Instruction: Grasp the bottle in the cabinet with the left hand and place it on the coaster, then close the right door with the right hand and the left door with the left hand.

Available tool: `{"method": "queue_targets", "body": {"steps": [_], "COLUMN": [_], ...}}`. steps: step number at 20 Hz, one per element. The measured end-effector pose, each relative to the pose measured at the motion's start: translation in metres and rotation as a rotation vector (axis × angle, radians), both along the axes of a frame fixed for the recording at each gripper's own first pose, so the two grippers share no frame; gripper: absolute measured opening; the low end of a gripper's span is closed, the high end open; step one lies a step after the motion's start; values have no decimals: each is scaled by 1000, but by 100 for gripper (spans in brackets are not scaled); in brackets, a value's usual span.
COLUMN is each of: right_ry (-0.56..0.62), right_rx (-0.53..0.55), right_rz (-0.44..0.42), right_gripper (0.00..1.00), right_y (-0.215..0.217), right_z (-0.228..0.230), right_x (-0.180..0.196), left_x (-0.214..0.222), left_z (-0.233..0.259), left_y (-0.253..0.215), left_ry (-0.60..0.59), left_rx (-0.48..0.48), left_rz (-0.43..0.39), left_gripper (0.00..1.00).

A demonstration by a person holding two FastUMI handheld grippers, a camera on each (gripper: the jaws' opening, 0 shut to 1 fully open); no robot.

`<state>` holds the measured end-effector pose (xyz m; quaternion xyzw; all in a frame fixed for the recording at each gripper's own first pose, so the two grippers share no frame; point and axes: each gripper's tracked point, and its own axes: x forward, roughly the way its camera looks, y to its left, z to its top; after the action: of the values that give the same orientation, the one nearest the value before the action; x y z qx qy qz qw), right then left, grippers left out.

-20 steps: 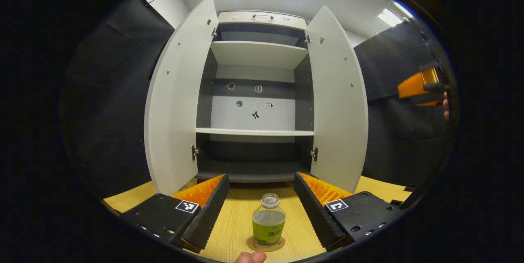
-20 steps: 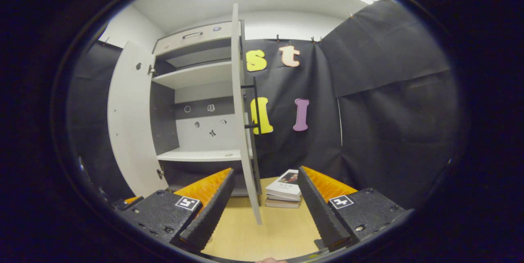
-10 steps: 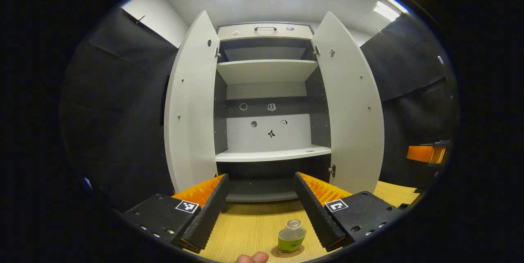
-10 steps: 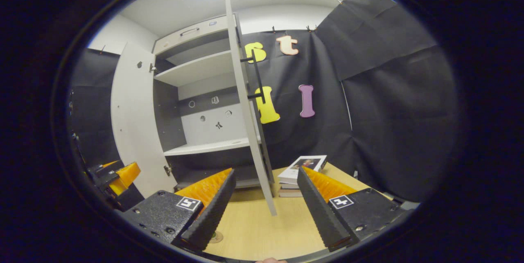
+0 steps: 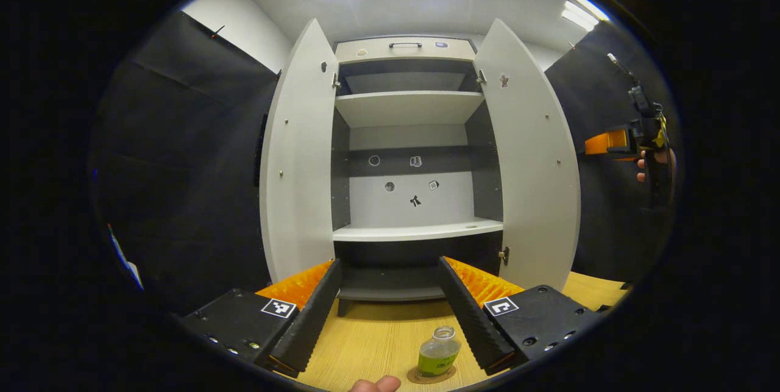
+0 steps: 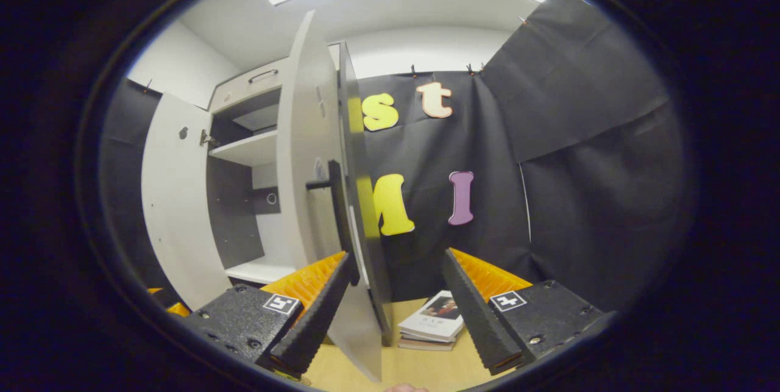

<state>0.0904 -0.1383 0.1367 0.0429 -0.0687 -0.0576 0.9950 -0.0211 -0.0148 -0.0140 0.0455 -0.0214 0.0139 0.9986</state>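
bottle (image 5: 438, 354) upright on its coaster (image 5: 430, 375) at the frame's bottom centre, my left tongs (image 5: 388, 303) spread apart above it, my right tongs (image 6: 396, 297) spread, right door (image 6: 314, 197) edge between them

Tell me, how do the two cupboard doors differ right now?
The right door has the right gripper raised beside its edge; the left door has no gripper near it. The right door's dark handle shows in the right gripper view; the left door's is hidden. Both are pale and stand open.
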Motion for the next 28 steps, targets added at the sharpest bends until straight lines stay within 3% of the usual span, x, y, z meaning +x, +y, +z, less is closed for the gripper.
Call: {"method": "queue_targets", "body": {"steps": [4, 6, 7, 9, 10, 11, 12, 15, 16, 20, 21, 22, 23, 25, 28], "right_ry": [13, -9, -24, -26, -25, -14, -11, 10, 12, 20, 20, 32, 42, 53, 38], "right_rx": [-21, -13, -8, -36, -58, -69, -67, -60, -69, -102, -100, -96, -93, -99, -99], "right_rz": [-17, -21, -25, -32, -19, 4, 32, 124, 158, 266, 295, 325, 354, 361, 356], "right_gripper": [99, 94, 99, 93, 99, 91, 100, 89, 95, 95, 89, 95, 89, 98, 100], "right_y": [-1, 2, 3, 6, 13, 20, 28, 61, 73, 119, 131, 145, 158, 173, 180], "right_z": [3, 3, 6, 4, 6, 4, 5, 1, 0, -5, -6, -10, -13, -17, -11], "right_x": [19, 18, 18, 17, 19, 19, 18, 22, 24, 39, 46, 51, 57, 74, 77], "left_x": [1, 2, 3, 12, 14, 15, 16, 17, 17, 12, 11, 10, 10, 9, 6], "left_z": [-9, -16, -18, -21, -21, -22, -23, -29, -30, -31, -30, -31, -30, -29, -25], "left_y": [10, 15, 18, 19, 18, 17, 15, 14, 14, 16, 18, 21, 23, 28, 33], "left_ry": [19, 33, 40, 38, 35, 35, 38, 52, 53, 65, 63, 63, 62, 60, 54], "left_rx": [-21, -10, -2, -10, -20, -29, -38, -64, -69, -62, -55, -48, -42, -35, -27], "left_rz": [23, 31, 42, 50, 49, 46, 40, 43, 46, 37, 41, 49, 57, 73, 91], "left_gripper": [96, 96, 96, 96, 96, 96, 96, 96, 96, 96, 96, 96, 96, 96, 96]}}
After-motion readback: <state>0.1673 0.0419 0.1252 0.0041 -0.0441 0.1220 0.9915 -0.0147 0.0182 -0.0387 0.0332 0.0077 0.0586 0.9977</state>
